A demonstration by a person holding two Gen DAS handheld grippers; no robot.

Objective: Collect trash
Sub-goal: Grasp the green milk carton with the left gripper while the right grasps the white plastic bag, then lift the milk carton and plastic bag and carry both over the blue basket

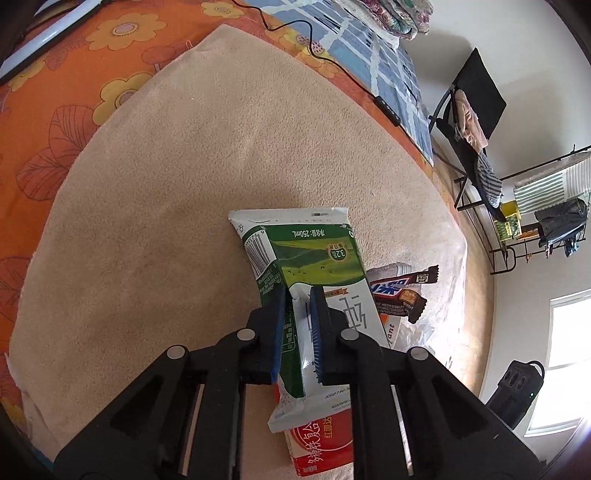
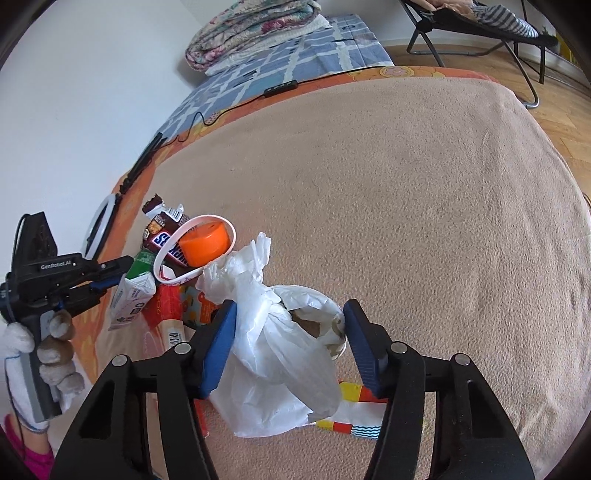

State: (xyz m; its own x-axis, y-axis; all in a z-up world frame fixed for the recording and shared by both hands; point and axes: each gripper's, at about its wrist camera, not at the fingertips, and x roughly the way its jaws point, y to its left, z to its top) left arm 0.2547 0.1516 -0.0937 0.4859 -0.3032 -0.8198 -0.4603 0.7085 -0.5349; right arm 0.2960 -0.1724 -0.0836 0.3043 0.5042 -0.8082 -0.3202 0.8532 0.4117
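Observation:
My left gripper [image 1: 297, 295] is shut on a green and white 250 mL milk carton [image 1: 299, 254] and holds it over the tan blanket [image 1: 184, 184]. Under it lie a red carton [image 1: 321, 446] and a Snickers wrapper [image 1: 402, 291]. In the right wrist view my right gripper [image 2: 290, 314] is open, its fingers either side of a knotted white plastic bag [image 2: 280, 350]. The left gripper [image 2: 103, 277] with the milk carton [image 2: 133, 299] shows at the left there. An orange cap with a white ring [image 2: 207, 243], a Snickers wrapper [image 2: 166, 236] and a red carton [image 2: 166, 310] lie beside the bag.
A colourful paper wrapper [image 2: 351, 417] lies under the bag. The blanket covers an orange flowered sheet [image 1: 55, 122] with a black cable and remote [image 2: 280, 86]. Folded quilts [image 2: 251, 29], a folding chair [image 1: 469, 122], a drying rack [image 1: 543, 221] and a power strip [image 1: 517, 387] stand around.

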